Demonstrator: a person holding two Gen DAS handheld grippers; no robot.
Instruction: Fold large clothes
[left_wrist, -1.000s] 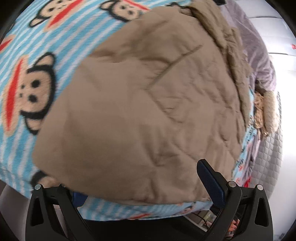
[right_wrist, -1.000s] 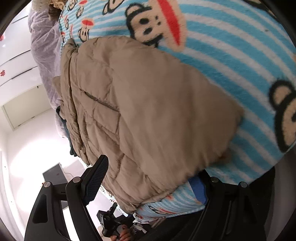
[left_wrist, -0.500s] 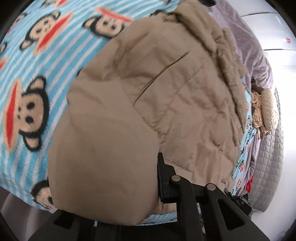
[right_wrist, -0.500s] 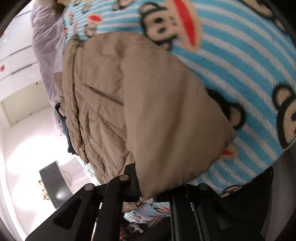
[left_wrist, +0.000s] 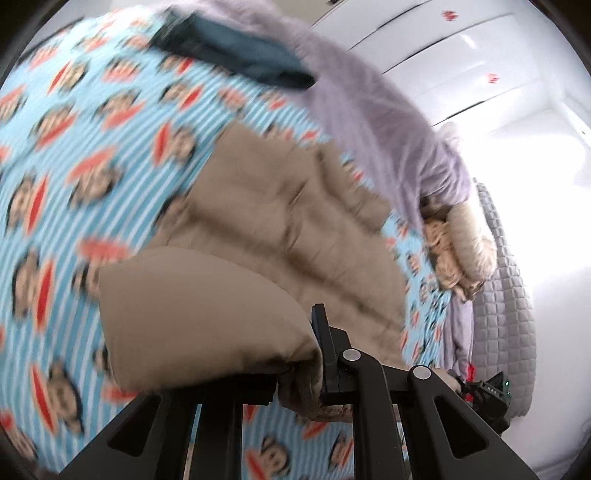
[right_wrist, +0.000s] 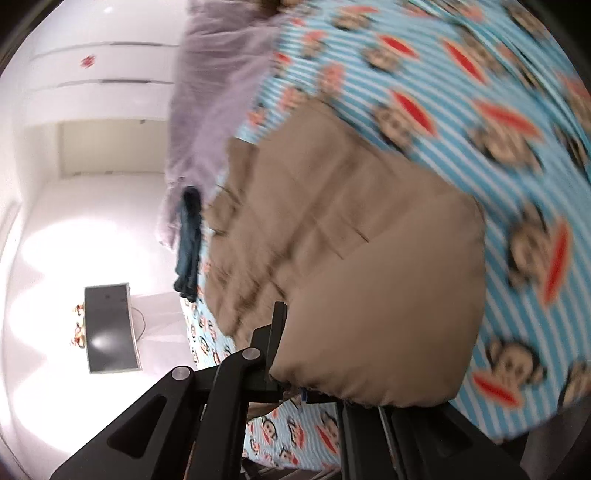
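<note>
1. Gripping the tan quilted jacket (left_wrist: 280, 229), your left tongs (left_wrist: 295, 373) have their fingers drawn together on a puffed fold of its fabric; one black finger (left_wrist: 325, 347) shows at the fold's right side, the other is buried under the cloth.
2. Your right tongs (right_wrist: 306, 373) are likewise pinched on a bulging corner of the same jacket (right_wrist: 351, 258), with one finger (right_wrist: 275, 343) pressed against the cloth's left side.
3. You have the jacket lying on the bed, spread over a blue-and-white striped blanket (left_wrist: 92, 166) printed with cartoon monkey faces with red mouths; the gripped edge is raised toward both cameras.
4. Motion blur softens both views, so the quilting seams read only roughly, and you can read no label or writing on the jacket or the blanket.
5. Beyond the jacket you have a lilac cover (left_wrist: 369, 110) along the bed's far side, with a dark teal garment (left_wrist: 236, 59) resting at its edge.
6. A beige knitted item (left_wrist: 461, 251), possibly a sweater, sits beside a grey quilted cover (left_wrist: 509, 314).
7. A dark screen (right_wrist: 110, 328) shows in the right wrist view.
</note>
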